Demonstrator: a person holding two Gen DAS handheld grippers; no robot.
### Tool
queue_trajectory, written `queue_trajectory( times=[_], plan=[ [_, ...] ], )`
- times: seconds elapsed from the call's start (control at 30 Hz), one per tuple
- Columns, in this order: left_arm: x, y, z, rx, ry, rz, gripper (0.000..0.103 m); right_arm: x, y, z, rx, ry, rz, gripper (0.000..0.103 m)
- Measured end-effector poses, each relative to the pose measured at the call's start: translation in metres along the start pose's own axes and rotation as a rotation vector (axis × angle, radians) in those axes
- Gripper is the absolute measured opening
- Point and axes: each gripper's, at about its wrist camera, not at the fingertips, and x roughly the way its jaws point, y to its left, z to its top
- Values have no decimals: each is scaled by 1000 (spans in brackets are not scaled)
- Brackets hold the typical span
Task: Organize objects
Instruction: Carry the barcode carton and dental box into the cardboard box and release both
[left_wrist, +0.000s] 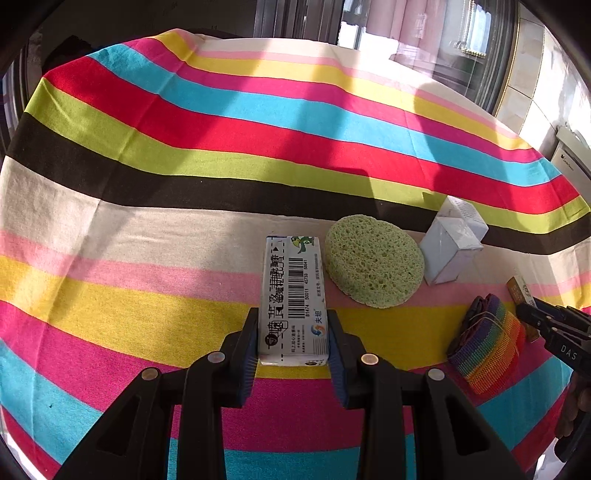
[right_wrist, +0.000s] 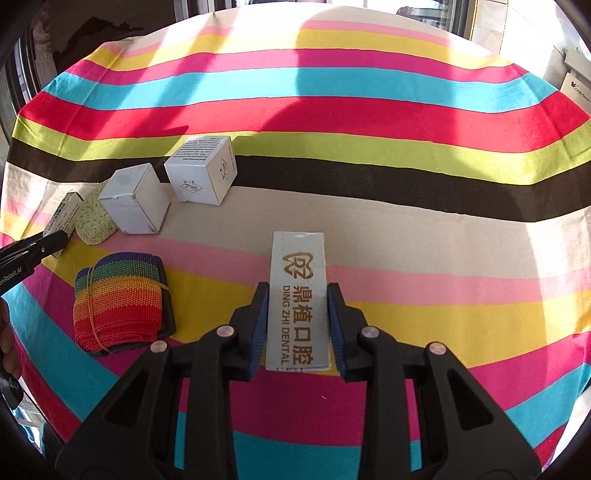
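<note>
Your left gripper (left_wrist: 293, 338) pinched a barcoded medicine box (left_wrist: 293, 301) just beside the green sponge (left_wrist: 373, 260) on the striped bench (left_wrist: 147, 221). Your right gripper (right_wrist: 297, 326) clamped a dental box (right_wrist: 297, 299), near the rainbow strap roll (right_wrist: 120, 301) and two white cartons (right_wrist: 135, 199).

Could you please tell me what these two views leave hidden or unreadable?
- Left wrist view: second white box mostly hidden behind the nearer white box.
- Left wrist view: right gripper cut off by the edge.
- Right wrist view: green sponge partly hidden by that box.
- Small print on the barcode box is unreadable.
</note>
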Motion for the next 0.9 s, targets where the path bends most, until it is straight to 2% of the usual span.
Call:
queue_trajectory(
  times=[0.47,0.9],
  plan=[
    [-34,-23,-46,1,22,-72,34,-41,-1,-56,38,10,-29,35],
    [-49,-73,-65,61,51,-190,34,-73,-15,-93,123,11,-24,35]
  ],
)
